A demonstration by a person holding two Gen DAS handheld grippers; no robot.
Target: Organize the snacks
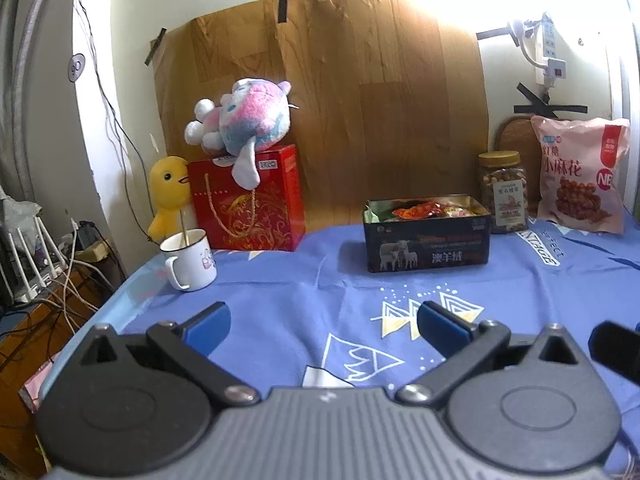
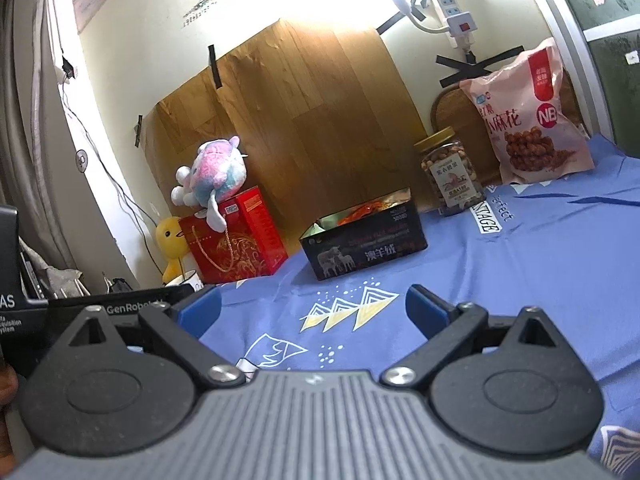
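- Both tongs are empty. Left gripper (image 1: 323,322) has its blue-padded jaws spread wide apart above the blue patterned cloth (image 1: 280,300); right gripper (image 2: 314,312) is likewise spread, nothing between its pads, hanging over the same cloth.
- Black tin box (image 1: 427,236) stands open-topped near the middle of the cloth, well ahead of both grippers. Red-orange snack packets (image 1: 418,210) lie inside it, so it appears to serve as the collection container.
- Clear jar of nuts (image 1: 505,192), yellow lid on, stands upright just right of the tin, near the wall.
- Pink snack bag (image 1: 580,172) leans upright behind and to the right of the jar, propped against the wall; judged too soft to stand unsupported.
- Non-task items grouped at left: red gift box (image 1: 248,200) bearing a pastel plush toy (image 1: 244,120), a yellow duck toy (image 1: 170,196) beside it, and a white mug (image 1: 190,260) holding a stick.
- Judgement: no loose snack lies on the open cloth; jar and bag remain outside the tin. Either the sorting is near complete or those two await handling. Wide jaws suit an approach to the jar.
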